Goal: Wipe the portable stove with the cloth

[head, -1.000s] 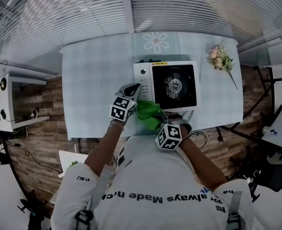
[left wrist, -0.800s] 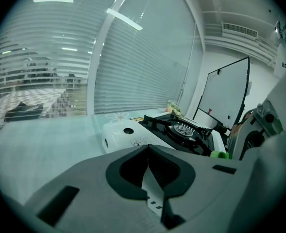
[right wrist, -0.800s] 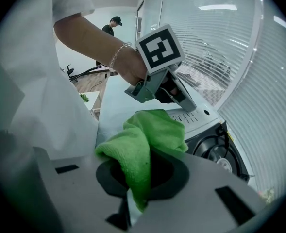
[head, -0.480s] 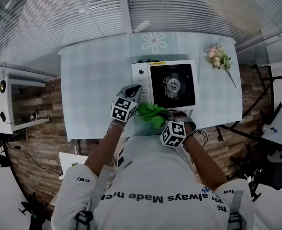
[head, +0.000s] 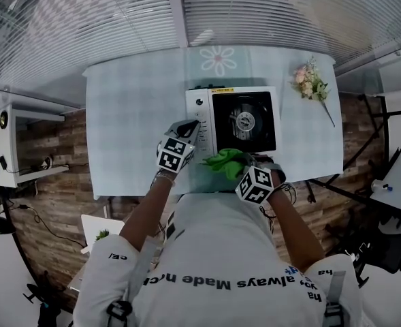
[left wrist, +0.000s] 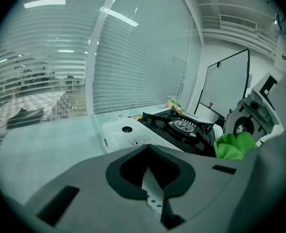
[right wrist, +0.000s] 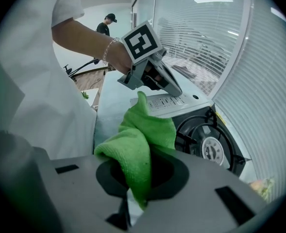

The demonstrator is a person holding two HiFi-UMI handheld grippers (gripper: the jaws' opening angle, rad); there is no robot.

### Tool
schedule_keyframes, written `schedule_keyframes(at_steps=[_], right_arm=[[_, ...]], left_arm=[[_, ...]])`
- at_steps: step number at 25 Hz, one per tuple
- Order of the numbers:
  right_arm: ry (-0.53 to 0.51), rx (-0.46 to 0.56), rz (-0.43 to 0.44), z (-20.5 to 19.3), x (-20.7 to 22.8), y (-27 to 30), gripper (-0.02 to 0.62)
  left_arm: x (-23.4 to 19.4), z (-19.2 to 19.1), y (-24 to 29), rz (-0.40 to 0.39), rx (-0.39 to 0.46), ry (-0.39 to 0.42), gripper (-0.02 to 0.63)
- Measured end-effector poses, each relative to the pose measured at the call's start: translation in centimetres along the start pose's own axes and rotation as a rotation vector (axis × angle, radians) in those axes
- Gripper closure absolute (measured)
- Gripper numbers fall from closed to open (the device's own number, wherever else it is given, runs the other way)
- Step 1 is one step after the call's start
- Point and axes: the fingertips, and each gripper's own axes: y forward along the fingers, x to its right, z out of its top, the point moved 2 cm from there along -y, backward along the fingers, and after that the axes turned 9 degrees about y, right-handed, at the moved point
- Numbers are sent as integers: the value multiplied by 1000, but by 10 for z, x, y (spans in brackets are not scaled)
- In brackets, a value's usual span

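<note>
The portable stove [head: 234, 121], white with a black burner top, sits on the pale table [head: 132, 114]. My right gripper [head: 239, 163] is shut on a green cloth [head: 225, 161] at the stove's near edge, where the cloth bunches against the black top. In the right gripper view the cloth [right wrist: 147, 130] hangs folded out of the jaws beside the burner [right wrist: 211, 148]. My left gripper [head: 188, 129] is shut, holds nothing, and its tip is at the stove's white control panel [head: 199, 118]. In the left gripper view the stove [left wrist: 167, 127] lies ahead, with the cloth [left wrist: 234, 146] at right.
A small bouquet [head: 314, 84] lies on the table right of the stove. A flower-print mat [head: 218, 60] lies behind it. Window blinds run along the far side. A whiteboard [left wrist: 225, 89] stands beyond the table. A person [right wrist: 106, 25] stands far off.
My right gripper has slid to the right along the stove's near edge, dragging the green cloth with it. The left gripper has stayed at the control panel.
</note>
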Motion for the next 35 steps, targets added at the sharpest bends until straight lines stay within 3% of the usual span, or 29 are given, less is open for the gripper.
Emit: schedule_keyframes(at_steps=[4,21,35], right_arm=[[7,0,17,-5,8,-3,569],[91,0,72,-52,44,-26,569],[110,79,-80,-65,107,-75,569]], left_arm=[[0,0,0,4,-13,-9,594],[4,1,5,75,-106,93,594],[4,0,6,116,-140,64,594]])
